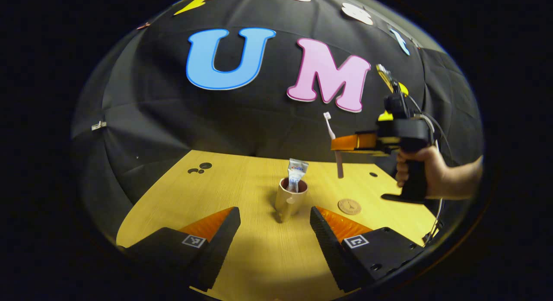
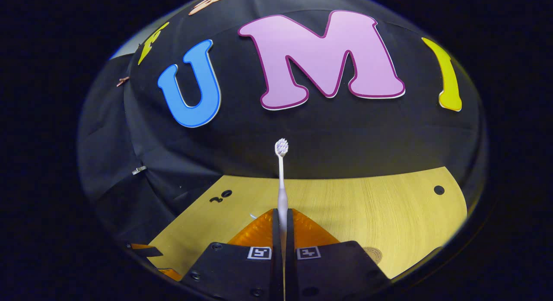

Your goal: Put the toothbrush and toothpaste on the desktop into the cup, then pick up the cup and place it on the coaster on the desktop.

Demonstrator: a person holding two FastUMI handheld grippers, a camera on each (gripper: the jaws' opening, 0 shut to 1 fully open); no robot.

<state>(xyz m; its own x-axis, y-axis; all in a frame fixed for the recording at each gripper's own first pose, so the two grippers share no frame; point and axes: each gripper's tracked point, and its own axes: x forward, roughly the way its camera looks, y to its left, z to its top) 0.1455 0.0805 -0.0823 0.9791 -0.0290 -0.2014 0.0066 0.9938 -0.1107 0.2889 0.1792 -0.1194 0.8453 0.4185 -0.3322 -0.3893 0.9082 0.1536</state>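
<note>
We are holding the toothbrush [image 2: 281,175] upright in the right gripper [image 2: 283,223], jaws clenched on its handle, bristles up. The left gripper [image 1: 274,232] is waiting released, the cup [image 1: 290,198] just ahead between its jaws, toothpaste [image 1: 296,173] standing inside. The coaster [image 1: 349,206] is lying just beyond the right-hand jaw on the bench [image 1: 242,180]. We are judging: centre the handle's lower end over the rim, lower straight, release late.

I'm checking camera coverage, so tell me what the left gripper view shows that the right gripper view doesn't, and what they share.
Left gripper view: the cup holding the toothpaste, the hand holding the right gripper, and the left gripper open. Right gripper view: the brush's bristles face-on, fingers shut on the handle. Both: toothbrush, coaster, desktop.
</note>
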